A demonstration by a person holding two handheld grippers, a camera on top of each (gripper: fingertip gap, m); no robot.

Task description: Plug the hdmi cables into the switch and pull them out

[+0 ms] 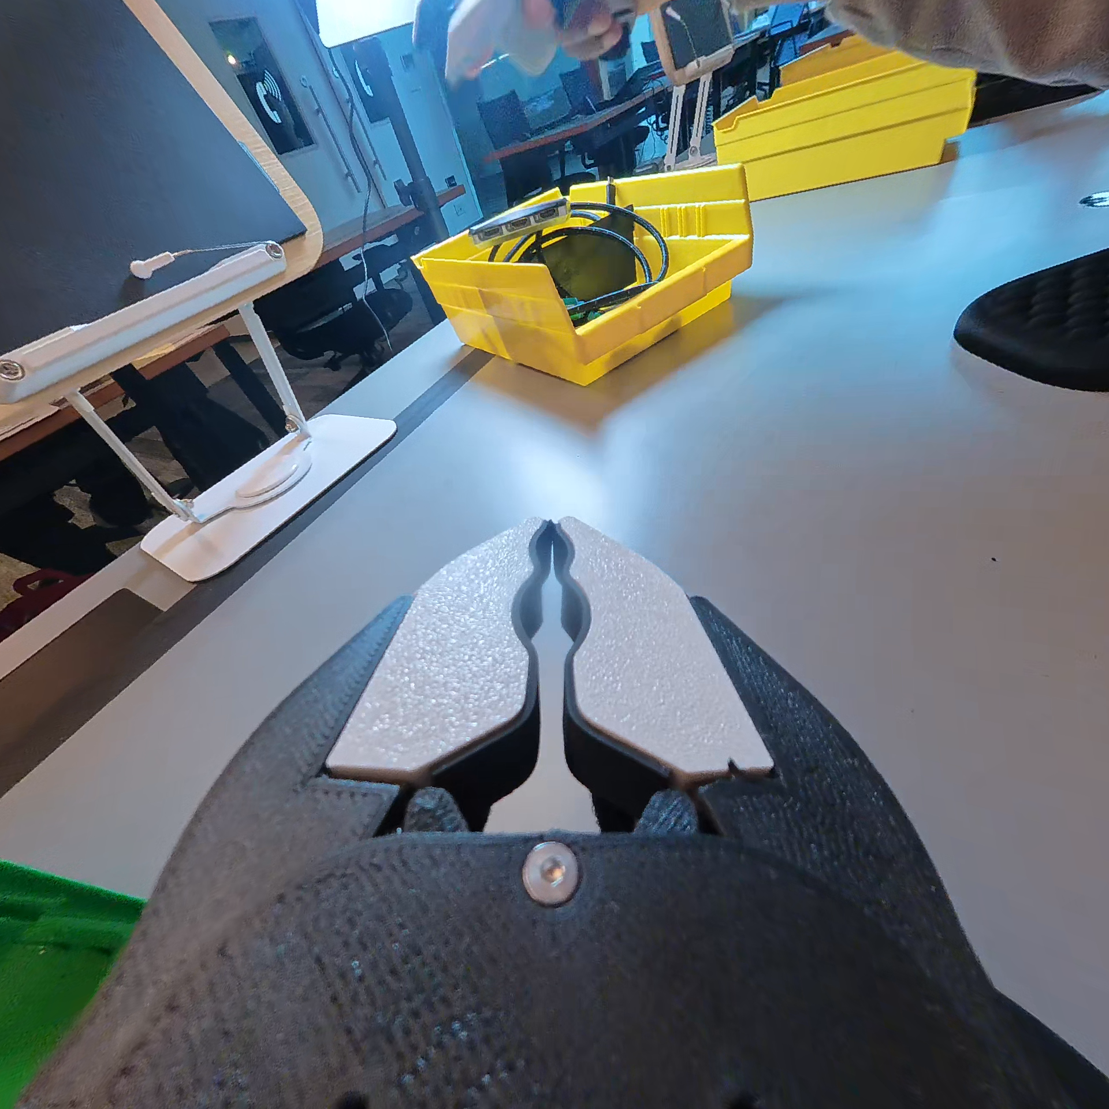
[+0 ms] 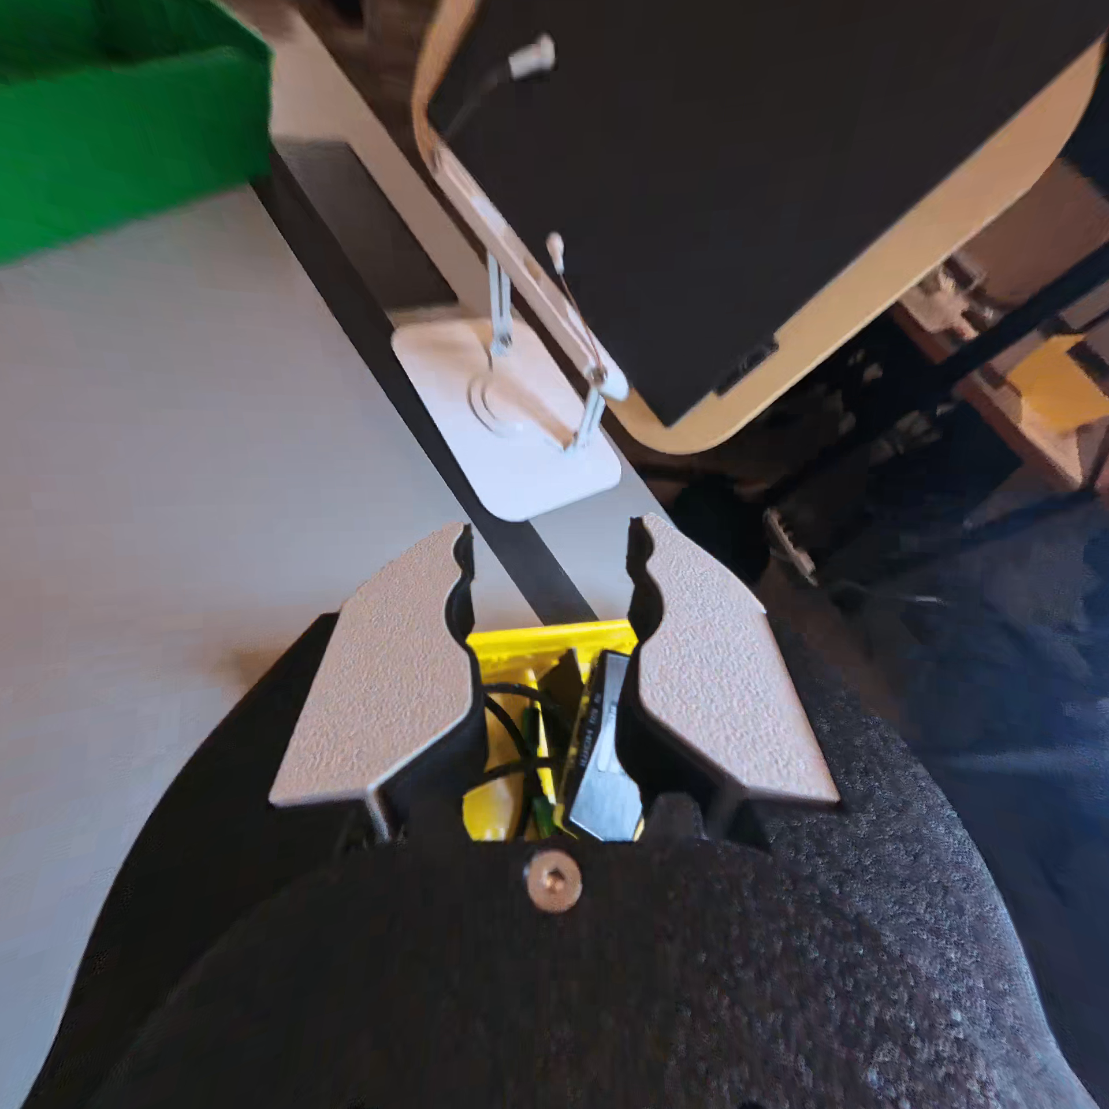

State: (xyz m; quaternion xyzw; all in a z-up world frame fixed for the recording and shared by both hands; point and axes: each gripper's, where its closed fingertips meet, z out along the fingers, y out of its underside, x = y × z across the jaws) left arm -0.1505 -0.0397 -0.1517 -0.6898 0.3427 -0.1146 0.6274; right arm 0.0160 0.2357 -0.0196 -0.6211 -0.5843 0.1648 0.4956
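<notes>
At the left of your left wrist view a black wood-edged panel (image 1: 120, 156) tilts on a white metal stand (image 1: 270, 480). Stacked yellow plastic bins (image 1: 840, 114) sit upper right, a green plastic bin (image 1: 54, 948) lower left, a black textured pad (image 1: 1044, 324) at the right edge.

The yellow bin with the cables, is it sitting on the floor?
No, the yellow bin rests on the grey table, with the HDMI switch propped on its rim.

Grey pebbled fingers (image 1: 468, 654) on black textured bodies, silver screws (image 2: 552, 887).
</notes>
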